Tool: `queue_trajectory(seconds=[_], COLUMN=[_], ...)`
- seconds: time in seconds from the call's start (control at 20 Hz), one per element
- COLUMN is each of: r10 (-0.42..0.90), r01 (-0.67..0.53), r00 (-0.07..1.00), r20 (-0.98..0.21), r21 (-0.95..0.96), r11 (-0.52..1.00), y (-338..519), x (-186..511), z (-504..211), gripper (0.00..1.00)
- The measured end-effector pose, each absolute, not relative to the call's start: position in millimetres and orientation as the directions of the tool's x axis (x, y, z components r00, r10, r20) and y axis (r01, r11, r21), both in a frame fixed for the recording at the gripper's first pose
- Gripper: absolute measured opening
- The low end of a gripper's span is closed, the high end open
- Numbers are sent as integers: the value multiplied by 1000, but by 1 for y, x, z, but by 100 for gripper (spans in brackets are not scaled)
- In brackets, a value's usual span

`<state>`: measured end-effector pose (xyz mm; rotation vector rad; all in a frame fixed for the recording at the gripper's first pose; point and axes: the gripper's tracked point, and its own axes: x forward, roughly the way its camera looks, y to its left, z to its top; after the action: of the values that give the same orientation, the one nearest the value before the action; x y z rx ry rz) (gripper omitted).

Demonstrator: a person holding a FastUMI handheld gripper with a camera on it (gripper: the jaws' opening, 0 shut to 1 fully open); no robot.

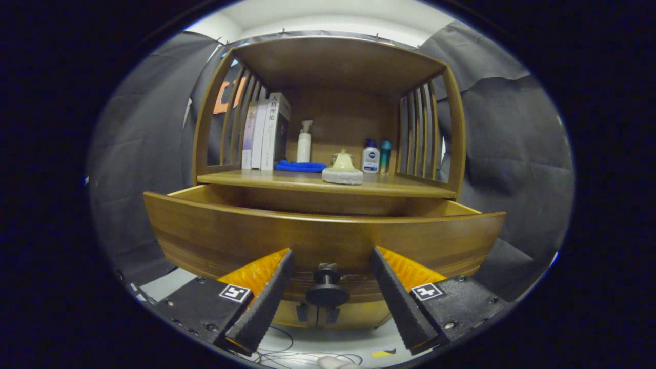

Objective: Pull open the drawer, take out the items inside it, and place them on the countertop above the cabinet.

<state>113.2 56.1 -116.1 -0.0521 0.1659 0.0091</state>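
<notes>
The wooden cabinet's drawer (323, 233) stands pulled out toward me. Its tall front panel hides whatever lies inside. A dark round knob (327, 288) sticks out from the middle of the panel and sits between my two fingers without either one touching it. My gripper (331, 252) is open, with the fingertips close to the drawer front on either side of the knob. The countertop (410, 186) runs just above and behind the drawer, under a slatted wooden hutch.
On the countertop stand several books (266, 133), a white pump bottle (304, 143), a blue cloth (300, 166), a cream pot on a pad (342, 168), a white lotion bottle (370, 158) and a teal bottle (385, 154). Cabinet doors (318, 313) sit below the drawer. Cables (287, 353) lie on the floor.
</notes>
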Motion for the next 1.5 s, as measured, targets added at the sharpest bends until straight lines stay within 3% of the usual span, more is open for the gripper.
queue_trajectory(seconds=[0.75,1.5], r10=[3,20], r01=[-7,-18], r00=[996,990], r20=[-91,-138], r21=[-46,16], r11=[999,1000], y=[64,66], x=[200,226], z=[-112,-114], gripper=[99,99])
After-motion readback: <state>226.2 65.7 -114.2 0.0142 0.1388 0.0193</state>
